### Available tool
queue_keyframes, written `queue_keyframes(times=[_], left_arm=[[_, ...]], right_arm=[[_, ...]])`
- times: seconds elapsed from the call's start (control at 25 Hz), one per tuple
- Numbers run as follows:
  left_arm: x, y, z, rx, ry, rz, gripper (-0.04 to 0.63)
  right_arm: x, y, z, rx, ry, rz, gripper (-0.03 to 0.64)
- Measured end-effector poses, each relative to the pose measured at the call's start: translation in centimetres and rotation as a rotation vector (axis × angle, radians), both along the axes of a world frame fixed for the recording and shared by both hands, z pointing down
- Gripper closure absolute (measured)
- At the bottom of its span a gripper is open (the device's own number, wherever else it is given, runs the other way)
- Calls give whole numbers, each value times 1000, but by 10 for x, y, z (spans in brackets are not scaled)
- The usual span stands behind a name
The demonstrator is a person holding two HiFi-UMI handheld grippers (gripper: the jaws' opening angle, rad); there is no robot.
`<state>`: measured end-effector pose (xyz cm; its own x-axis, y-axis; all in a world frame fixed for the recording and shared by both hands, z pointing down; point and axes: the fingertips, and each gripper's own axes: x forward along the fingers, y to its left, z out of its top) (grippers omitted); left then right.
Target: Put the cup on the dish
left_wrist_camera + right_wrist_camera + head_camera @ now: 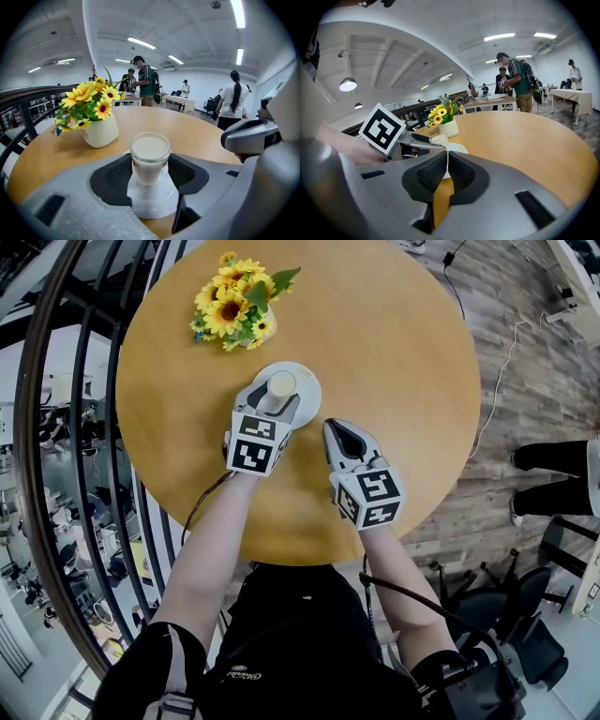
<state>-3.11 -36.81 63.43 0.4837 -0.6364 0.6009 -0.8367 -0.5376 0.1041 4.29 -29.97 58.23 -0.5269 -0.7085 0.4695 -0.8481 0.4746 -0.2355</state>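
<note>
A glass cup [281,383] full of a pale milky drink stands upright on a small white dish [307,379] on the round wooden table [394,352]. My left gripper [278,392] reaches over the dish, its black pads [112,176] pressed on both sides of the cup [150,157], whose base rests on the dish [152,199]. My right gripper [339,432] lies to the right of the dish, shut and holding nothing. In the right gripper view its jaws [444,171] meet, with the cup [438,138] and dish [458,148] beyond them.
A white vase of yellow sunflowers [236,304] stands on the table just behind and left of the dish. A black railing [66,427] curves round the table's left side. People stand by tables [145,82] far across the room. A cable [506,362] runs over the plank floor.
</note>
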Motion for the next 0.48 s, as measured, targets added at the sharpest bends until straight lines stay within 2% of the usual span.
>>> queue_keyframes(times=[0.24,0.48], left_arm=[[0,4,1,16,-35,-2,356],[-1,4,2,24,-36,-15,356]], right_arm=[[1,1,0,0,4,2,609],[1,3,1,-2,4,6,610]])
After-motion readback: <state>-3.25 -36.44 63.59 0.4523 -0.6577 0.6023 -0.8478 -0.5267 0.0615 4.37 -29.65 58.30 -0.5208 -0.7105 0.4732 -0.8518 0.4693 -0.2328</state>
